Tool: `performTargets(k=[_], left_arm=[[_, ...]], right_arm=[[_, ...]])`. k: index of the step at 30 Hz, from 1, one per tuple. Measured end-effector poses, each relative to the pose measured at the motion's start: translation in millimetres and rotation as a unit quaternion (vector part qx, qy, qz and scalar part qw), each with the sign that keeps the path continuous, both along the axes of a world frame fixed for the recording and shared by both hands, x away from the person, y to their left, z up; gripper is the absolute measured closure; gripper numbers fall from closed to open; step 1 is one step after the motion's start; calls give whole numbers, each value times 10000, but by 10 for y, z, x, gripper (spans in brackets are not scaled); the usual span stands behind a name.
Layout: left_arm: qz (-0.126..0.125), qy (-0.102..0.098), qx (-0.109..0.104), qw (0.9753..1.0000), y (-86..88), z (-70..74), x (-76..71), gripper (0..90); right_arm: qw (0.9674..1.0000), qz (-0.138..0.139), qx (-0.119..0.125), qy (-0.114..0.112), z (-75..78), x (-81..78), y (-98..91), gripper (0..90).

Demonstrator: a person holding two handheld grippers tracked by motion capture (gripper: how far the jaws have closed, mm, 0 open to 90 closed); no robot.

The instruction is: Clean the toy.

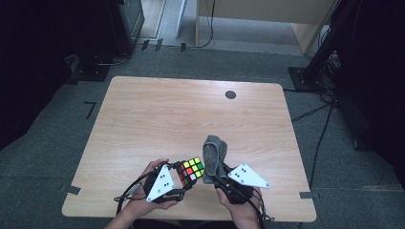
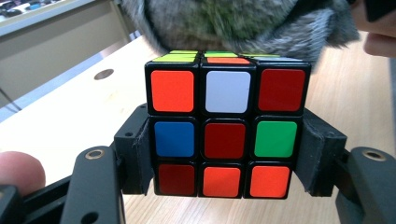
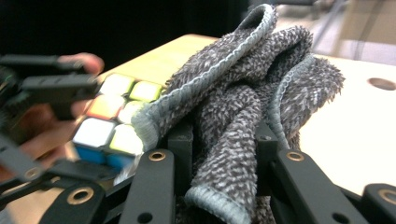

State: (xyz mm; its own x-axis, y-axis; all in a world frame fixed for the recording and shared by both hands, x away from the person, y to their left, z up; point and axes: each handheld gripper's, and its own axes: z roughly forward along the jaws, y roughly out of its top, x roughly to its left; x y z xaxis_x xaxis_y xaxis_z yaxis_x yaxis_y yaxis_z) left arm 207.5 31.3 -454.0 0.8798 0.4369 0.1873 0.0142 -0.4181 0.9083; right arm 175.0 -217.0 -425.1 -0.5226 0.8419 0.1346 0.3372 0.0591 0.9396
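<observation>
You are at the wiping step: your left gripper (image 1: 175,183) is clamped on the puzzle cube (image 2: 224,123), one pad on each side face, holding it above the table (image 1: 157,114) near its front edge. Your right gripper (image 1: 220,180) is clamped on the grey cloth (image 3: 243,116), which bunches up between and beyond its fingers (image 3: 154,186). The cloth's free end stands just past the cube's far top edge, close enough that contact cannot be told. Next, I judge, you need to draw the cloth across the cube's top face while the left grip stays firm. The cloth's long axis runs away from the right fingers, folded end outward; the cube has none.
</observation>
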Motion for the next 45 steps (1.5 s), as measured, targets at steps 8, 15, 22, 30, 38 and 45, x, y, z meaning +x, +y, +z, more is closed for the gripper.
performTargets(k=[8, 15, 22, 30, 38, 45], left_arm=[[-45, -78, 31, 10000, -58, -1, -51, 339], [-128, 202, -336, 9991, 55, 67, 24, 339], [-90, 162, -53, 9998, -37, -6, 4, 338], [-23, 115, -208, 9997, 53, 42, 22, 338], [6, 183, -54, 9998, 2, -19, 40, 339], [-41, 18, -237, 9997, 20, 58, -23, 338]], right_arm=[[9966, 695, -86, -432, 105, -209, 320, 690], [9996, -86, -160, -200, 28, -57, 49, 689], [9972, 461, 121, -571, 178, -211, 185, 679], [9994, 298, 136, -126, 8, -58, 108, 680], [9990, 240, 299, -207, 134, -99, 49, 677], [9968, 640, 396, -259, 72, -155, 225, 674]])
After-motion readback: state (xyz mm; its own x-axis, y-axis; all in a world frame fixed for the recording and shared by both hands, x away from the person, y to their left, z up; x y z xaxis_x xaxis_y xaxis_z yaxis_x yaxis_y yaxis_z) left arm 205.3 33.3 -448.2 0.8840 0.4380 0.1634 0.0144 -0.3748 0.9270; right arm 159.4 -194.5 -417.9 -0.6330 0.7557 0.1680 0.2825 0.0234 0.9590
